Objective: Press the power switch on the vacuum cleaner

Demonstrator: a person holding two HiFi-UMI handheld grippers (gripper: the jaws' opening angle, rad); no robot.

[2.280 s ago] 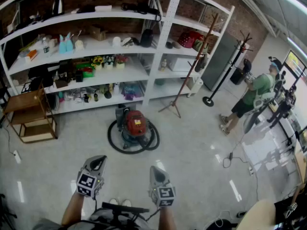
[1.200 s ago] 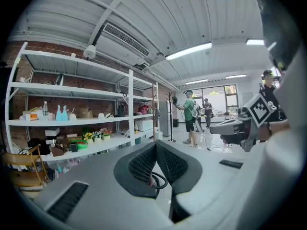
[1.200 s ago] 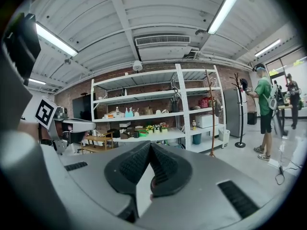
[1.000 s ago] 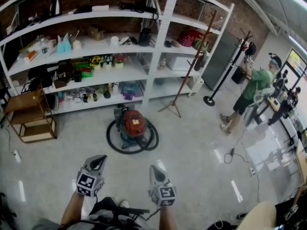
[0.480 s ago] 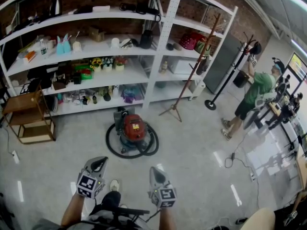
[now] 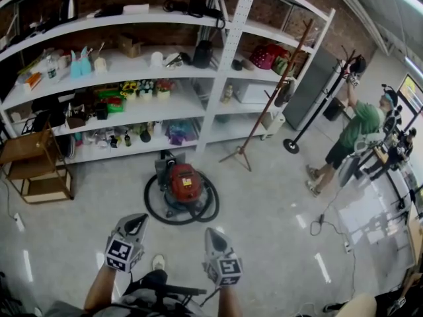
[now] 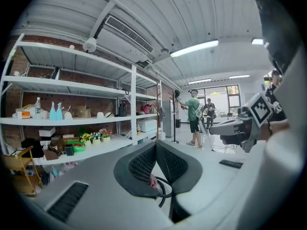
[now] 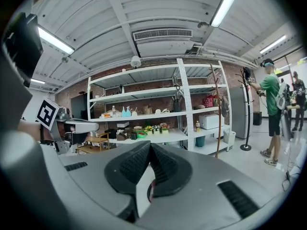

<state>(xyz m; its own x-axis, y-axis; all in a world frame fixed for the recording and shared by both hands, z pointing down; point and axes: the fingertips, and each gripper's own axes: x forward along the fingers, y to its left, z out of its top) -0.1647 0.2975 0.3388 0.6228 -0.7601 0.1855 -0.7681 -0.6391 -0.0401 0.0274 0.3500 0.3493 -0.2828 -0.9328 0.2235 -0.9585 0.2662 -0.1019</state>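
Note:
The red vacuum cleaner [image 6: 183, 183] stands on the floor in front of the shelves, with its black hose [image 6: 153, 207] coiled in a ring round it. My left gripper [image 6: 135, 224] and right gripper [image 6: 213, 236] are held side by side well short of it, both pointing toward it. Both are shut with nothing between the pads. In the left gripper view the jaws [image 7: 156, 143] meet at a point, and a bit of red vacuum and black hose shows below them. The right gripper [image 8: 150, 145] looks the same in its own view. The power switch is too small to make out.
White shelving [image 6: 210, 78] full of small items runs behind the vacuum. A wooden rack [image 6: 36, 167] stands at the left, a leaning wooden pole stand [image 6: 264, 104] and a black coat stand [image 6: 324, 88] at the right. A person in green [image 6: 350, 137] stands there; a cable [image 6: 317, 220] lies on the floor.
The view has moved nearer the vacuum, which sits lower in the frame. The person in green has stepped to the coat stand with an arm raised. Both grippers keep their pose.

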